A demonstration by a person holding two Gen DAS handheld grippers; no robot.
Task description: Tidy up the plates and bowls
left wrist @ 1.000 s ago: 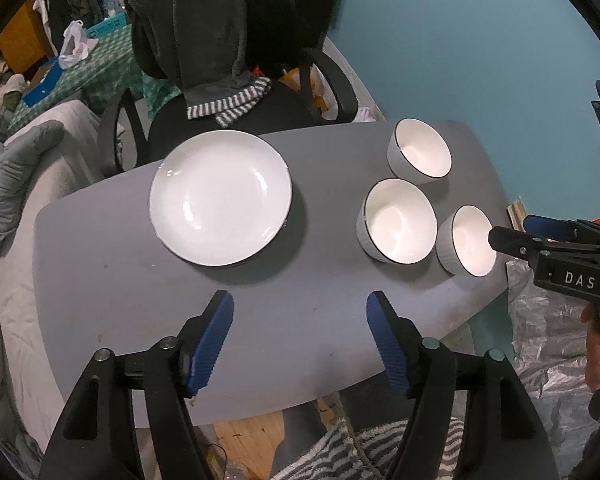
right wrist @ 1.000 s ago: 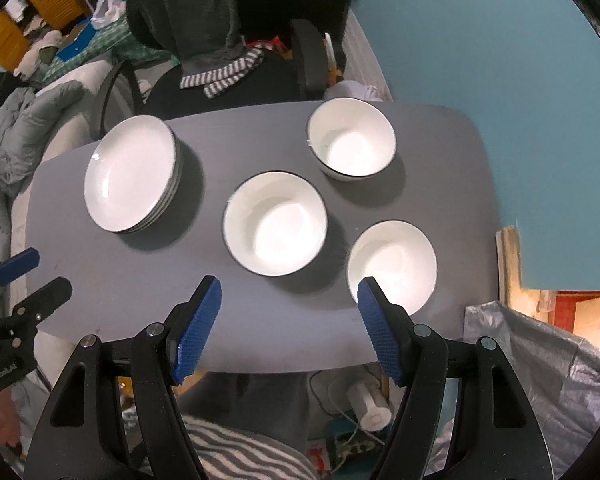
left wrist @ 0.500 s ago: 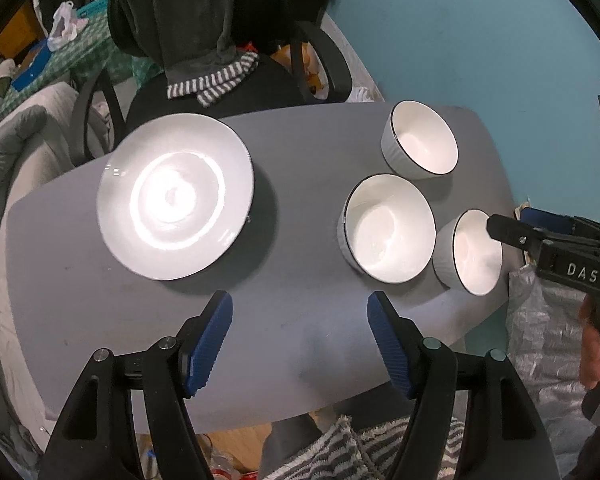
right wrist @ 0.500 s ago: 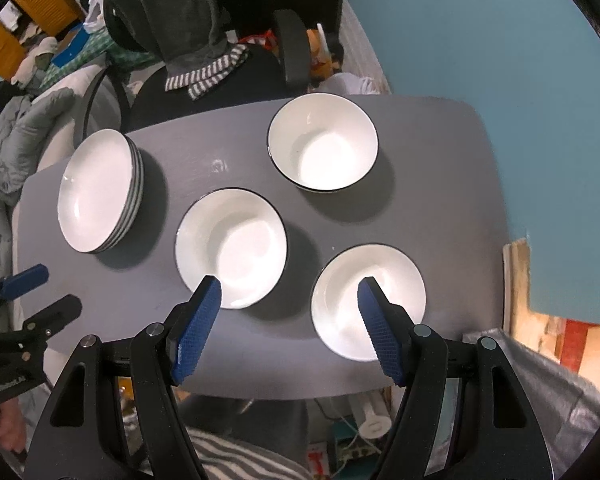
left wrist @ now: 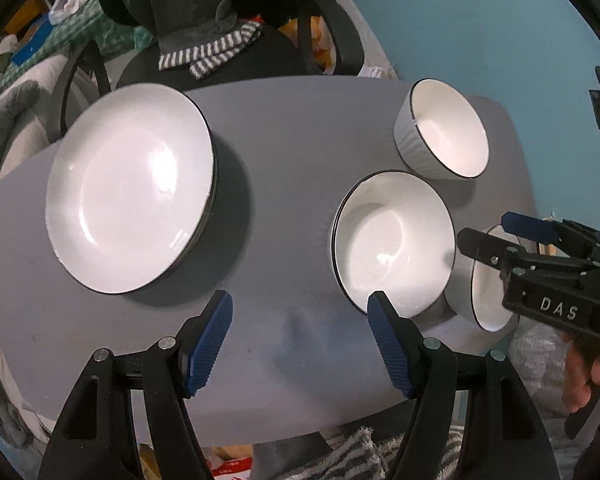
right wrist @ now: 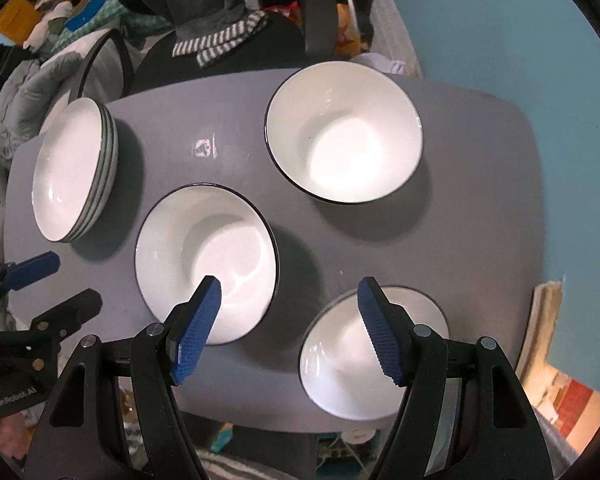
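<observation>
A stack of white dark-rimmed plates (left wrist: 130,188) (right wrist: 74,168) sits at the left of the grey table (left wrist: 292,152). Three white bowls stand apart on the right: a far bowl (right wrist: 344,132), a middle bowl (left wrist: 394,244) (right wrist: 206,264) and a near bowl (right wrist: 372,356). My left gripper (left wrist: 299,296) hangs open over bare table between the plates and the middle bowl. My right gripper (right wrist: 288,282) is open above the gap between the middle and near bowls, and partly hides the near bowl (left wrist: 488,280) in the left wrist view.
An office chair draped with dark clothes and a striped scarf (left wrist: 216,52) stands behind the table, against a teal wall (left wrist: 480,20). Bedding (left wrist: 8,120) lies to the left, plastic sheeting (left wrist: 540,360) at lower right. A person's hand (left wrist: 588,380) holds the right gripper.
Both grippers have sunk toward the table, so the plates and bowls look larger. The right one has shifted over the middle and near bowls. Both stayed open.
</observation>
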